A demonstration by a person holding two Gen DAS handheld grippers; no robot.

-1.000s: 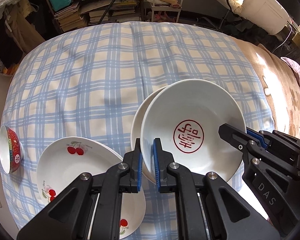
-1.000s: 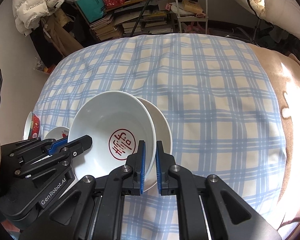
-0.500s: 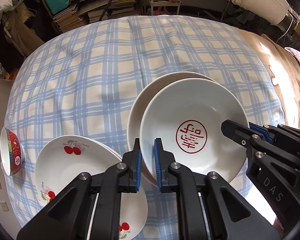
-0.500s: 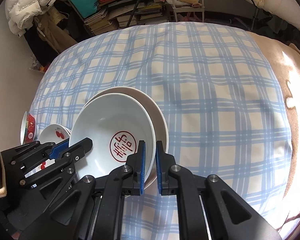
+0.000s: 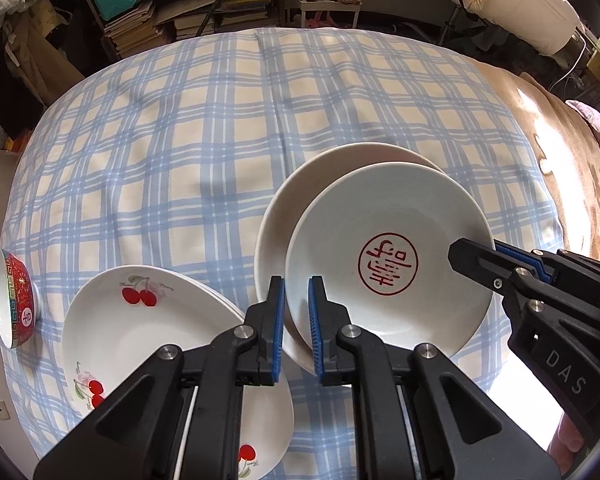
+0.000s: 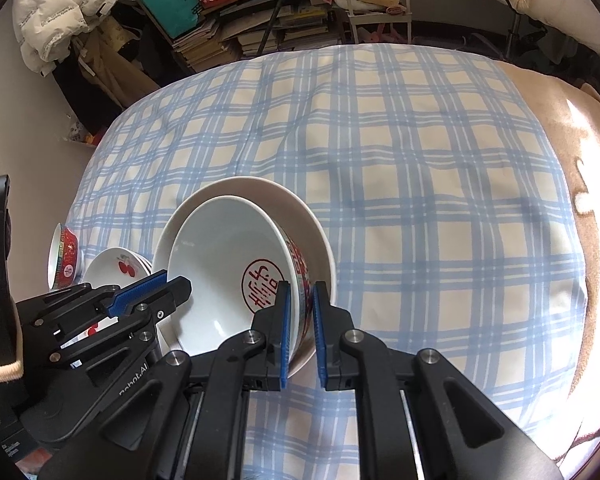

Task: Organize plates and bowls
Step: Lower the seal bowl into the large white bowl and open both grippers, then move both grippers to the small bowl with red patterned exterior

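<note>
Both grippers pinch the stamped bowl (image 5: 388,256) by opposite rims: left gripper (image 5: 294,322) on the near-left edge, right gripper (image 6: 300,330) on the right edge. Bowl hangs tilted, directly ahead of the fingers, over the plain plate (image 5: 300,184) (contact unclear). Cherry plates (image 5: 140,332) lie left of the left fingers.

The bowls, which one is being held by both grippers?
The big bowl with the red round stamp inside. The small red bowl sits alone at the cloth's left edge.

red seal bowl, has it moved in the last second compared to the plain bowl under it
Yes. In the left wrist view the red seal bowl has slid toward the camera, uncovering more of the plain bowl's far rim.
</note>
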